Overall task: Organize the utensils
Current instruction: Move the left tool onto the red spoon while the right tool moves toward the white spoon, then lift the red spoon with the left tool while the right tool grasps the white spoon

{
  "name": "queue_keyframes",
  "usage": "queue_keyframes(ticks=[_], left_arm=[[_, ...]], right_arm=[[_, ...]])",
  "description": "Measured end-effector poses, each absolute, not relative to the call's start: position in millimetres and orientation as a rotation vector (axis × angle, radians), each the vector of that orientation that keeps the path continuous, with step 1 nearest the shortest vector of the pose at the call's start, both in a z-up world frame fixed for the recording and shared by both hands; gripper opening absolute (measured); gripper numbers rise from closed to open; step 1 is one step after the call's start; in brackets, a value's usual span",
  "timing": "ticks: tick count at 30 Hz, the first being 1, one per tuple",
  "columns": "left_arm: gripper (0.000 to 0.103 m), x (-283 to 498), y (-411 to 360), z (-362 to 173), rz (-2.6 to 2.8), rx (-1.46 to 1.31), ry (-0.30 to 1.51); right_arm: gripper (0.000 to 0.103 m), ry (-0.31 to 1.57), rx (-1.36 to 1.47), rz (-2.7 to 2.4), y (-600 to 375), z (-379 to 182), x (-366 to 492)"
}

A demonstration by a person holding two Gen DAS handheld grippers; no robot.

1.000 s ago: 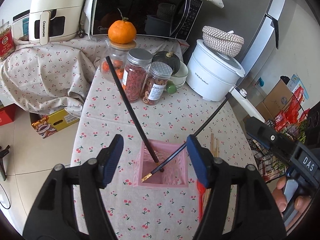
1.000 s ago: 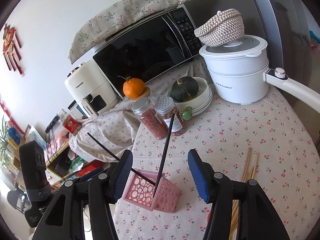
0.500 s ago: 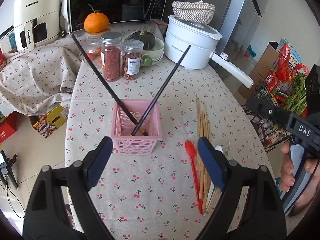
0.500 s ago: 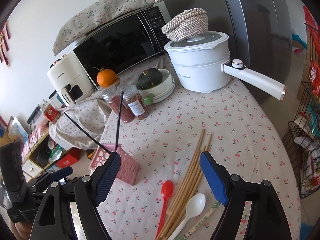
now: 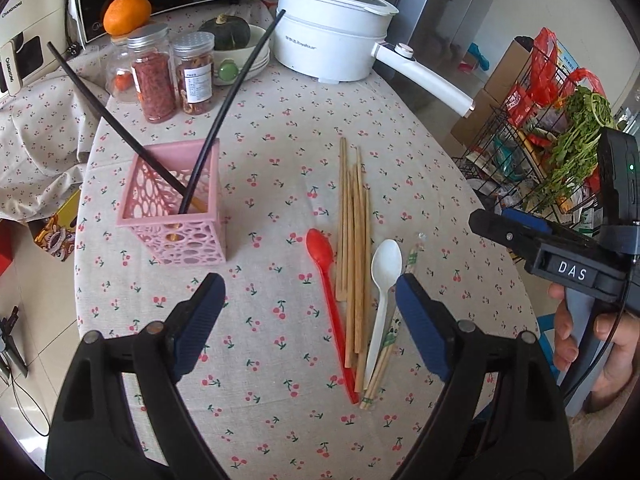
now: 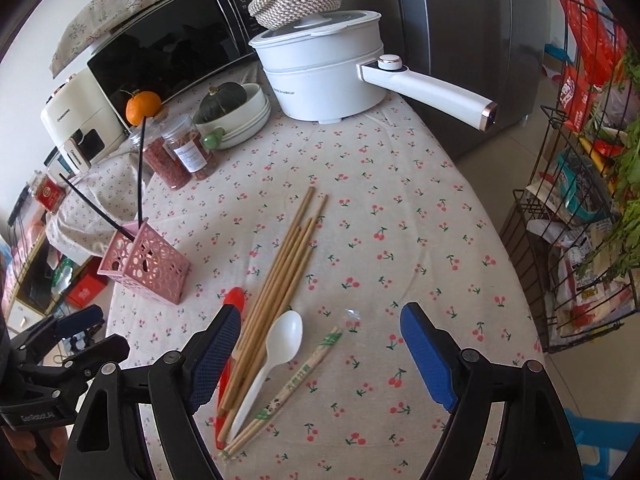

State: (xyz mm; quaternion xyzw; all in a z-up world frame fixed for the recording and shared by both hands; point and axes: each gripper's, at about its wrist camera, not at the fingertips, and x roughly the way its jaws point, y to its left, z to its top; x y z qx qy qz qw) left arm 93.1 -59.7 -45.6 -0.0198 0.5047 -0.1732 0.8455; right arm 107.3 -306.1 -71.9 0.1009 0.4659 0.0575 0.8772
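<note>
Left gripper (image 5: pixel 310 326) and right gripper (image 6: pixel 320 354): jaws spread wide, nothing held, both above the utensil pile. Legible: "DAS" on right gripper's body, "GenRobot.AI" on left's, "CHANGHONG" on air fryer (image 5: pixel 16 20). Wooden chopsticks (image 5: pixel 354 248), red spoon (image 5: pixel 326 280), white spoon (image 5: pixel 384 280) lie just ahead of the fingertips; pink basket (image 5: pixel 172 204) with two black chopsticks (image 5: pixel 224 108) stands left.

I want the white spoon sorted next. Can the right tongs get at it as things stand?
Probably yes. The right tongs stand open and empty just above the white spoon, which lies uncovered on the table. The bamboo chopsticks and a wrapped pair lie close beside it, so they might get nudged.
</note>
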Motion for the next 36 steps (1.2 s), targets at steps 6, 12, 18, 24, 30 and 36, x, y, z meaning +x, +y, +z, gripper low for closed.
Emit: queue_keyframes(ticks=[6, 12, 18, 24, 30, 36], left_arm=[[0.078, 102, -86, -67, -0.387, -0.039, 1.126], [0.044, 128, -103, -107, -0.315, -0.028, 1.211], [0.035, 145, -117, -122, -0.261, 0.035, 1.218], [0.026, 161, -129, -134, -0.252, 0.072, 1.244], [0.025, 171, -129, -140, -0.246, 0.059, 1.267], [0.025, 173, -125, -140, -0.25, 0.073, 1.294]], right_arm=[[0.083, 1.025, 0.213, 0.07, -331, -88, 108], [0.083, 1.057, 0.249, 0.056, -350, -98, 113], [0.083, 1.092, 0.244, 0.059, -354, -107, 116], [0.083, 1.125, 0.223, 0.064, -352, -117, 122], [0.083, 1.144, 0.219, 0.063, -351, -121, 124], [0.083, 1.166, 0.228, 0.073, -342, -125, 127]])
